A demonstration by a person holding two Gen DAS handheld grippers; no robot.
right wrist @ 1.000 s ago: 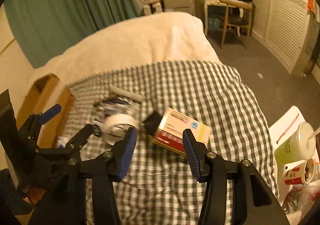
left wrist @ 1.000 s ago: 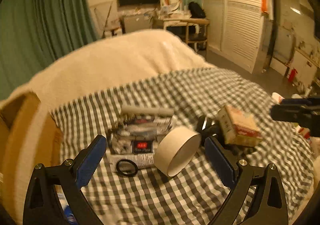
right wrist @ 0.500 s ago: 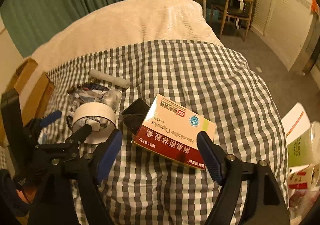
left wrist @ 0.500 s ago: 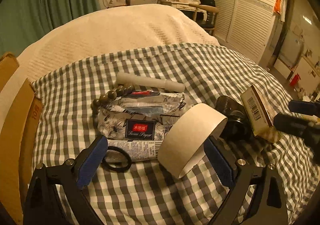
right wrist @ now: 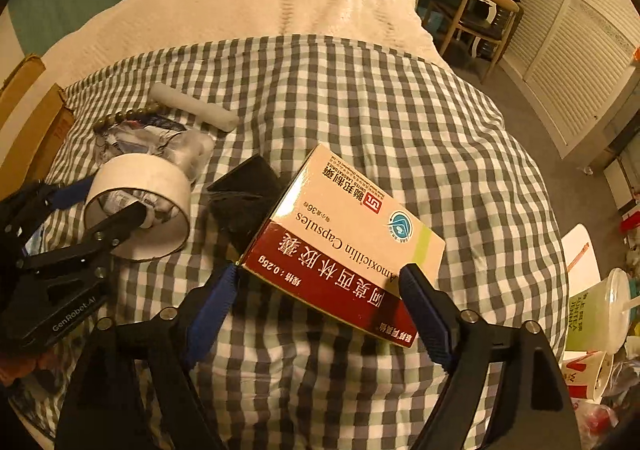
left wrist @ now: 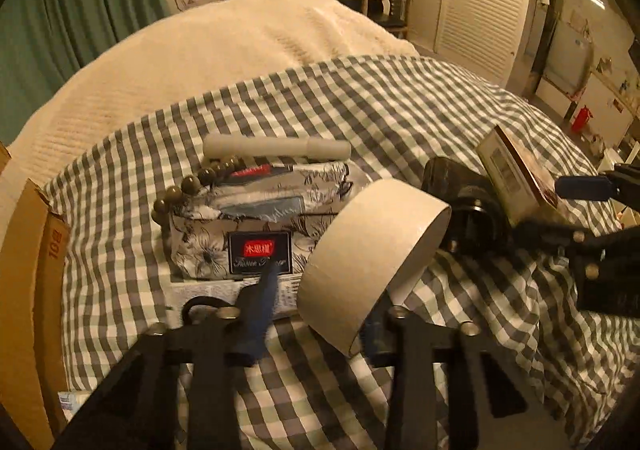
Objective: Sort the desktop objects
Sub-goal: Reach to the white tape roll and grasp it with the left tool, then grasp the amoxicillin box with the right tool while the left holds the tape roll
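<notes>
Gripping stage: both tools are engaged on separate items on the checked bed cover [right wrist: 360,97]; judged to be the pick-up step of the sort, with nothing yet carried off.
Left tool [left wrist: 316,314]: closed down on the wall of the white tape roll [left wrist: 372,250], one finger inside the ring and one outside, as the right wrist view shows; the roll sits tilted, directly ahead of the tool.
Right tool [right wrist: 320,290]: blue pads [right wrist: 212,306] stand at either side of the capsule box [right wrist: 344,246] and appear to touch its near corners; firm pinch is likely but contact on the right pad is not certain.
Capsule box: between the right tool's fingers, its far end propped on a black object [right wrist: 244,201].
Neighbouring items: tissue pack [left wrist: 256,226], bead string [left wrist: 192,185] and white cylinder [left wrist: 276,147] lie beyond the left tool; cardboard box [left wrist: 28,290] to its left.
Next move, judged: lift each item clear without dragging the neighbours, then carry to a sorting place; the destination cannot be told.
</notes>
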